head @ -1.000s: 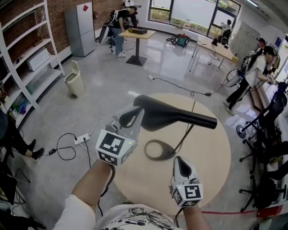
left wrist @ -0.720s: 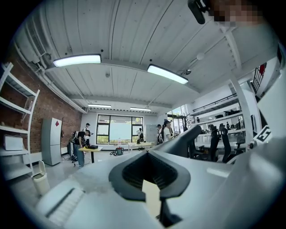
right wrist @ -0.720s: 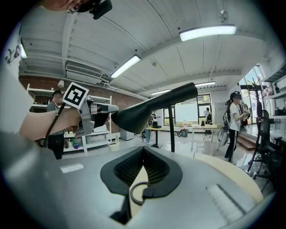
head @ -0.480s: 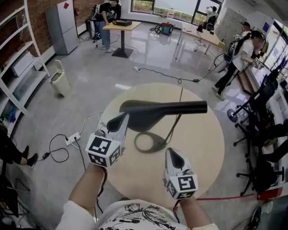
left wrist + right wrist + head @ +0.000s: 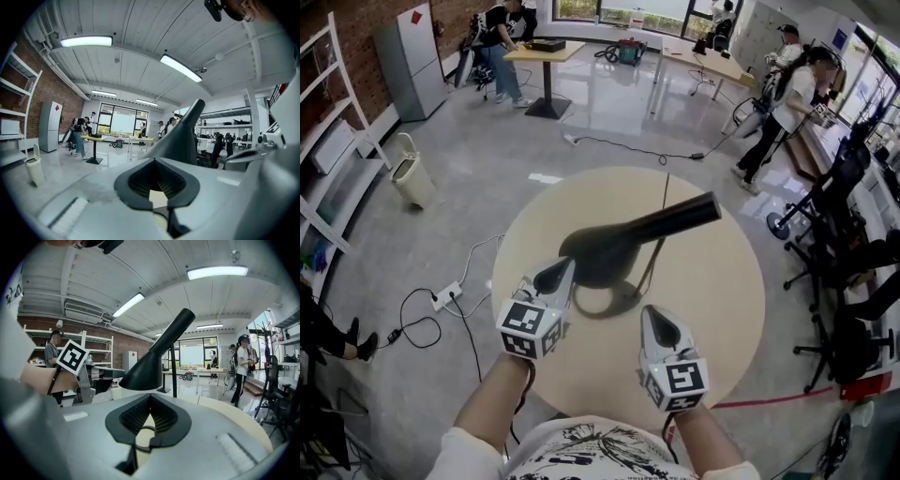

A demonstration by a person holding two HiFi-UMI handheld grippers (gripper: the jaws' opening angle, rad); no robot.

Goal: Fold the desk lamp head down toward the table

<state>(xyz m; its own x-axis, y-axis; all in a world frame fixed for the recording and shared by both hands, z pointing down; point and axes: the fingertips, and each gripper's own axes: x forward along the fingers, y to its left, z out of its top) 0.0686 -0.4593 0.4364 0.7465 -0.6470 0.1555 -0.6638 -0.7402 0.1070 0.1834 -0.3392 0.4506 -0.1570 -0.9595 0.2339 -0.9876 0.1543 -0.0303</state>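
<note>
Left gripper view shows the left tool [image 5: 556,274] with its jaws pressed together and nothing between them. Only the pale counter [image 5: 722,309] shows through the notch in the pads. The right gripper view reads the same for the right tool [image 5: 654,321]: jaws together, empty.

From above, the left tool's tip sits at the near left rim of the black desk lamp head [image 5: 605,251]. It is just beside the rim, and I cannot tell whether it touches. The right tool hangs back nearer the person, apart from the lamp.

The lamp stands near the middle of the round counter. Its head is tipped, with the wide mouth facing down and the narrow tail raised up and away to the right. I judge the fold partly made, since the head is above the counter, not lying on it.

Both forearms reach forward from the bottom edge, the left forearm [image 5: 492,398] further out, and the marker cubes face up.
</note>
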